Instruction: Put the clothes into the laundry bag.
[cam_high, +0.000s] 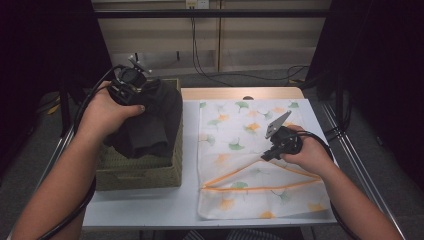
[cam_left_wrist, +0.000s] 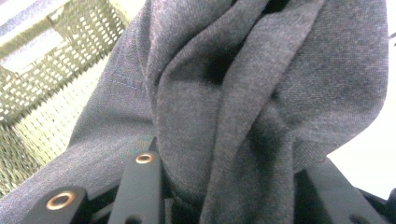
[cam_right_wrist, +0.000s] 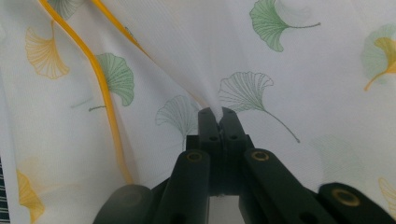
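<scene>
1. The left gripper (cam_high: 142, 97) is raised over the woven basket (cam_high: 150, 175) at the left of the tabletop (cam_high: 145, 205), held in the person's left hand (cam_high: 107, 112).
2. Its fingers are clamped on a bunch of the dark grey garment (cam_high: 150, 125); in the left gripper view the gathered cloth (cam_left_wrist: 243, 102) fills the space between the two black fingers (cam_left_wrist: 142, 186) and rises away from them in thick folds.
3. The garment hangs from that grip, and its lower part drapes down into the basket and over the basket's right wall.
4. The basket's open weave (cam_left_wrist: 42, 84) shows behind the cloth in the left gripper view.
5. The right gripper (cam_high: 270, 150) lies low over the white bag (cam_high: 235, 130) printed with green and orange ginkgo leaves, which is spread flat on the right half of the tabletop.
6. Its fingers (cam_right_wrist: 219, 123) are pressed together on a pinch of the bag's thin fabric (cam_right_wrist: 303, 70), pulling it up into a small peak.
7. The bag's orange-trimmed edge (cam_high: 260, 187) runs just below the right hand (cam_high: 310, 152); in the right gripper view the same trim (cam_right_wrist: 105, 93) passes to the left of the fingers.
8. Garment and bag are apart, with the basket's wall between them.
</scene>
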